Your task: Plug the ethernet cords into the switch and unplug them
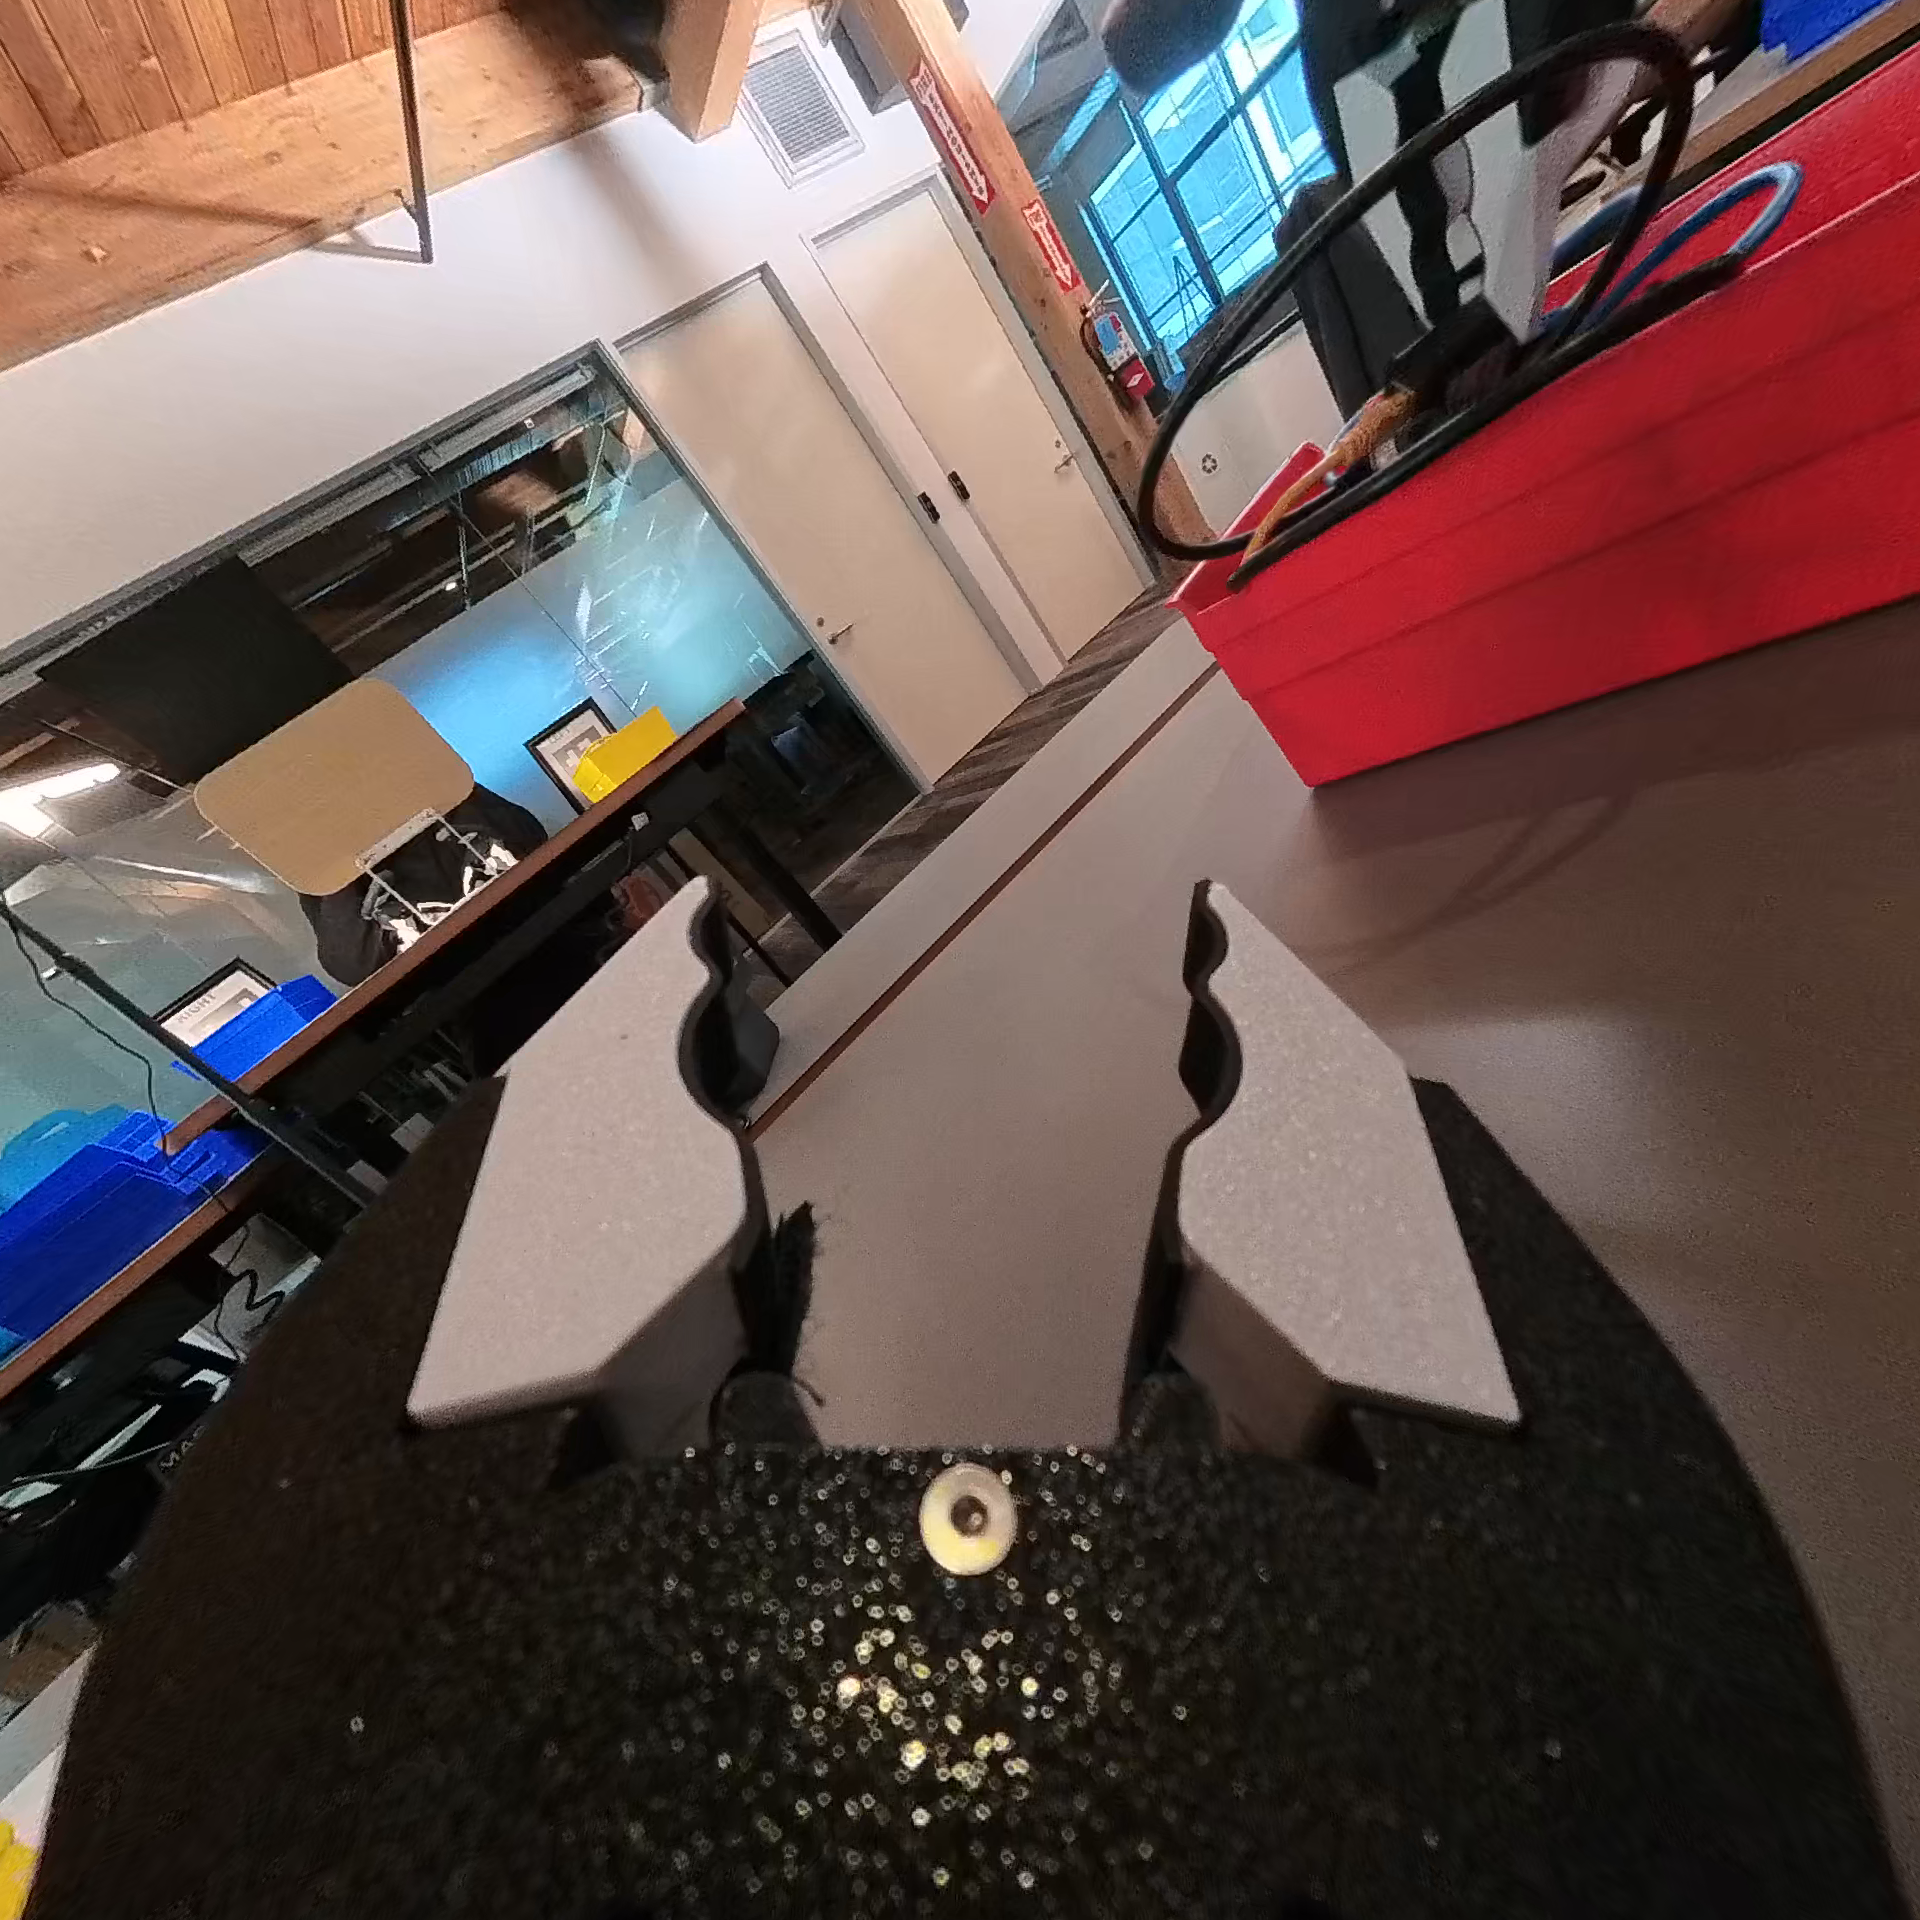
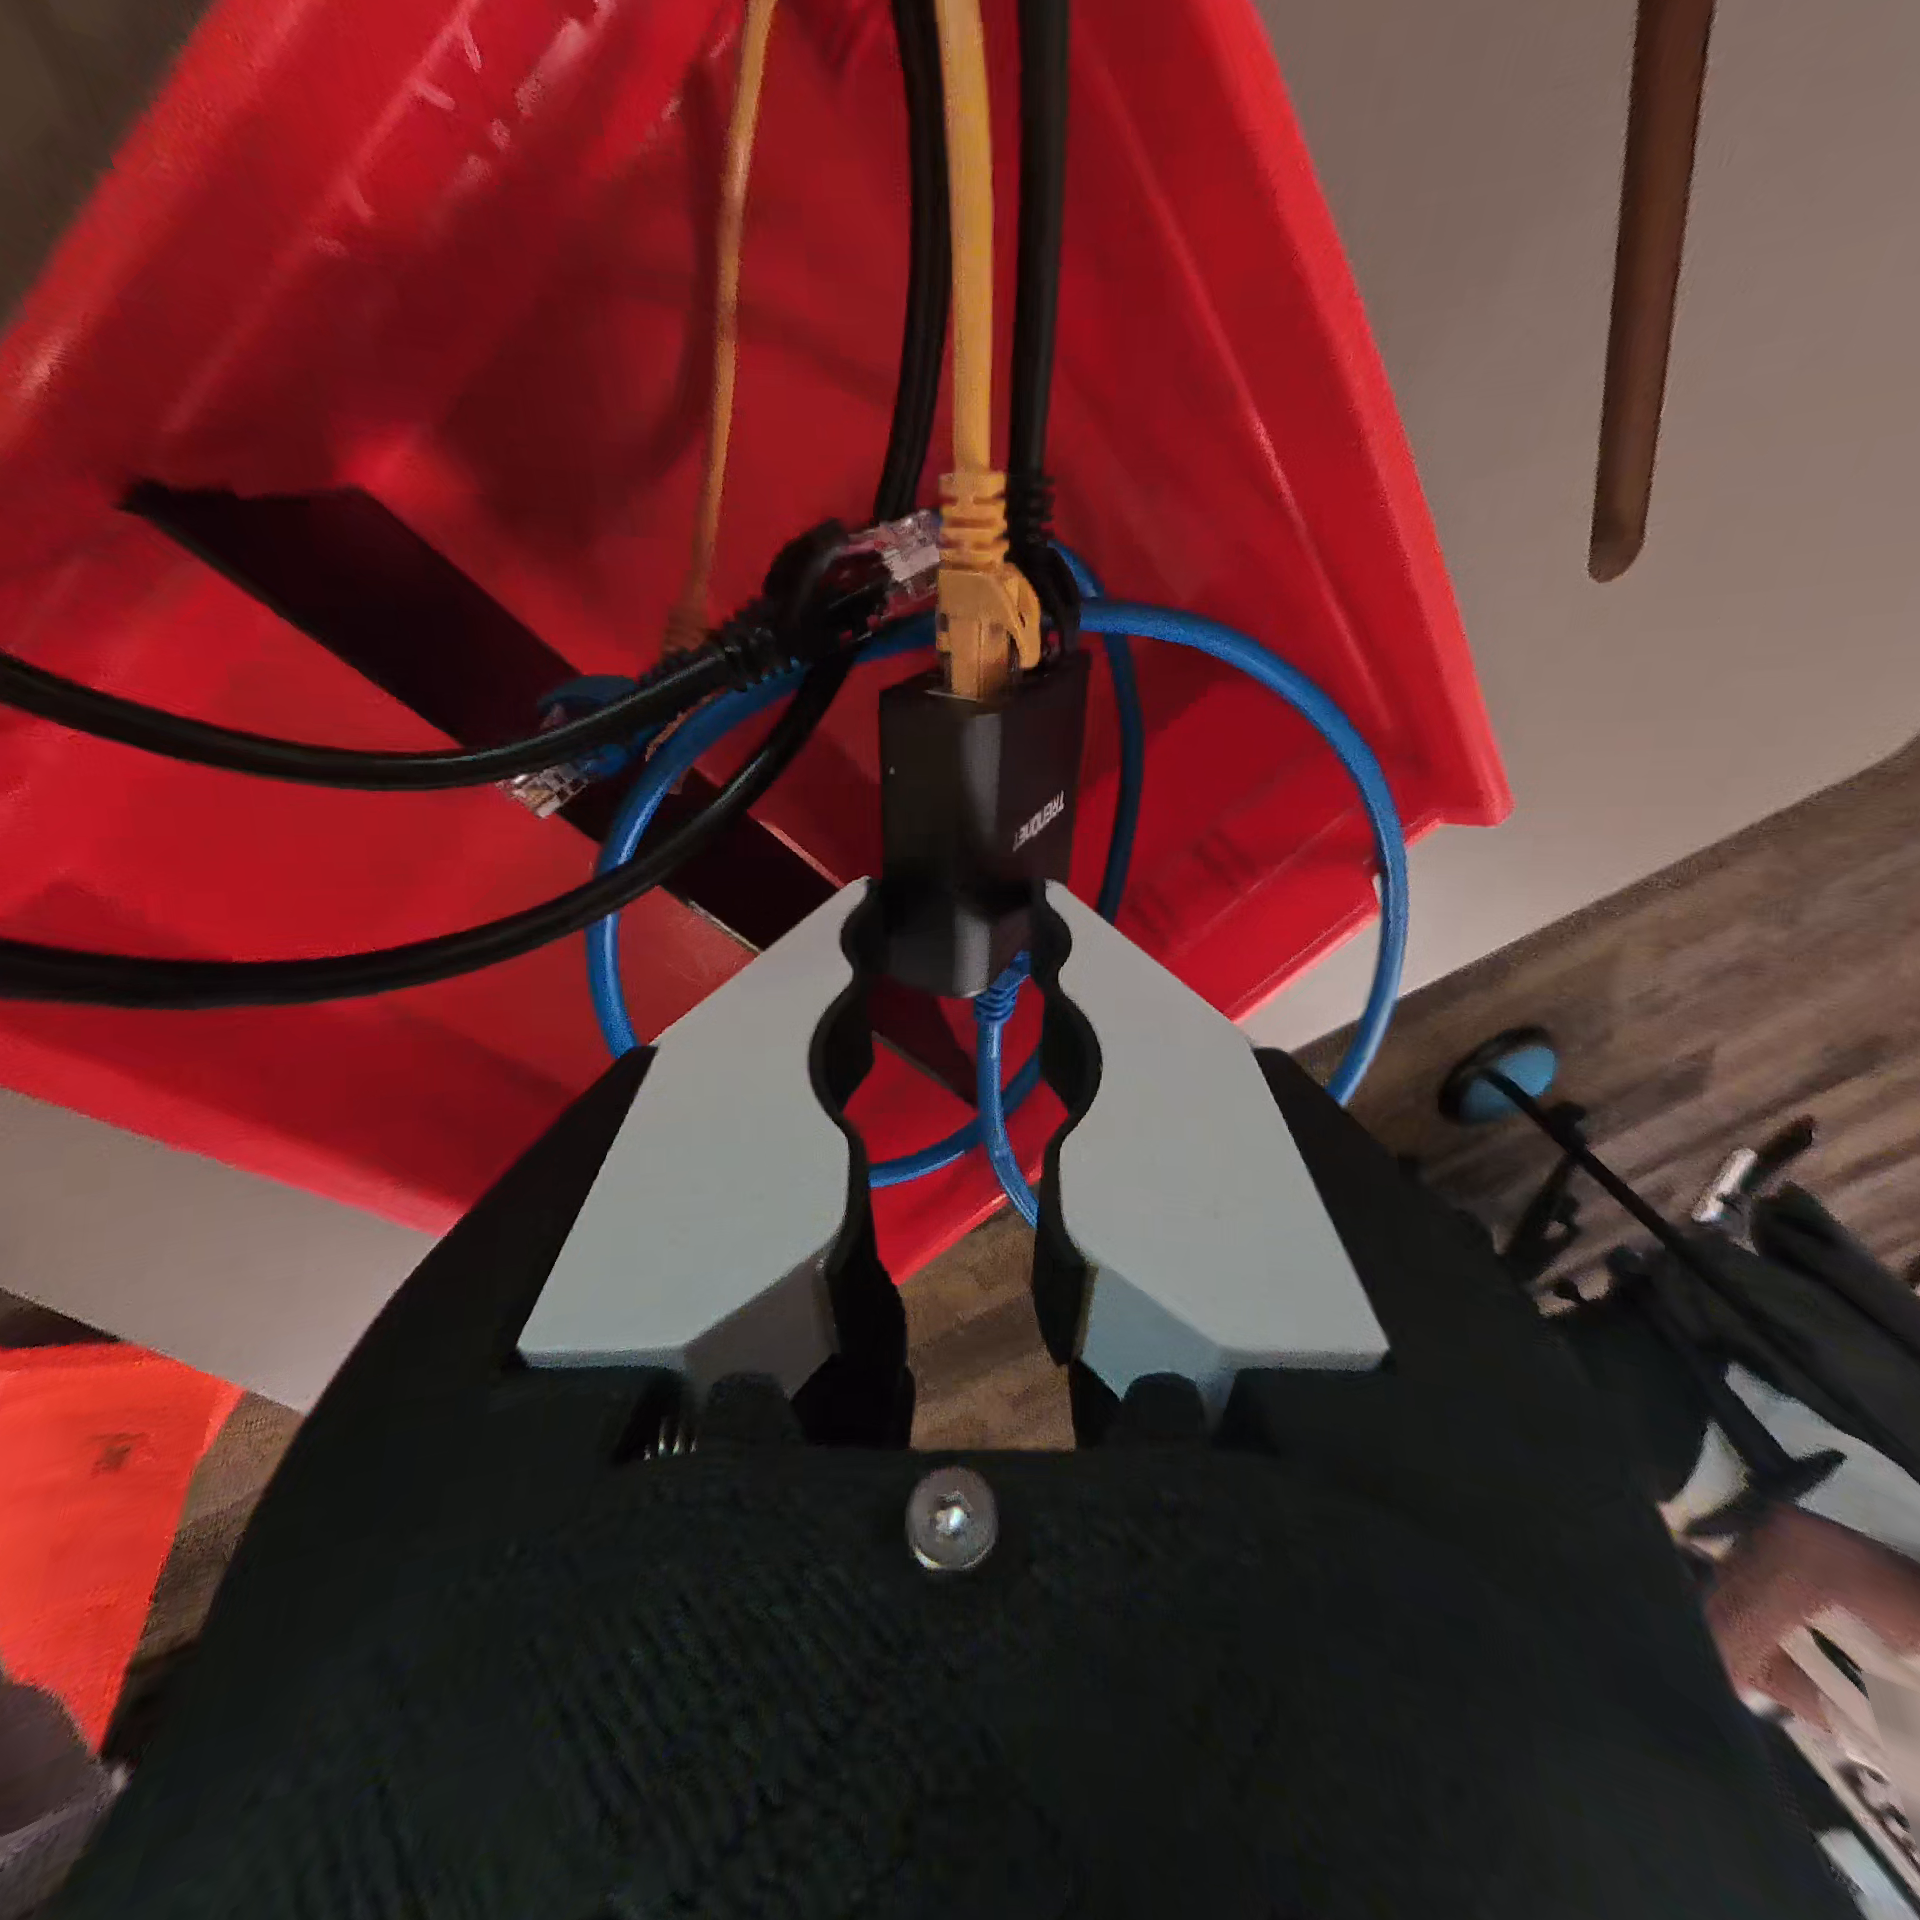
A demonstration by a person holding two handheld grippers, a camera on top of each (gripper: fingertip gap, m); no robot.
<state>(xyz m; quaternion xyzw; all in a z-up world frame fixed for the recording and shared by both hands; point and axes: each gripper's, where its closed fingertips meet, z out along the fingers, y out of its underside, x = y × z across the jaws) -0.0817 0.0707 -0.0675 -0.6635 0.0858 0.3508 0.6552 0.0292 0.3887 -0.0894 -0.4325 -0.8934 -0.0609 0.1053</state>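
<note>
Centrally, the black switch was pinched at its near end between the fingertips of the right hand-held gripper, held above the red bin. A yellow ethernet cord was plugged into the switch's far end, with a black cord entering just beside it. A blue cord ran from the near end of the switch and looped in a wide ring around it. Two more black cords trailed off to the left across the bin, one ending in a clear plug that lay loose near the switch; another clear plug with a blue boot lay unplugged in the bin. An orange cord also lay inside.

Seen from the left wrist, the red bin sat on the grey tabletop with black cord arching over its rim. The left hand-held gripper was spread wide, grasping nothing, low over the tabletop and well apart from the bin.
</note>
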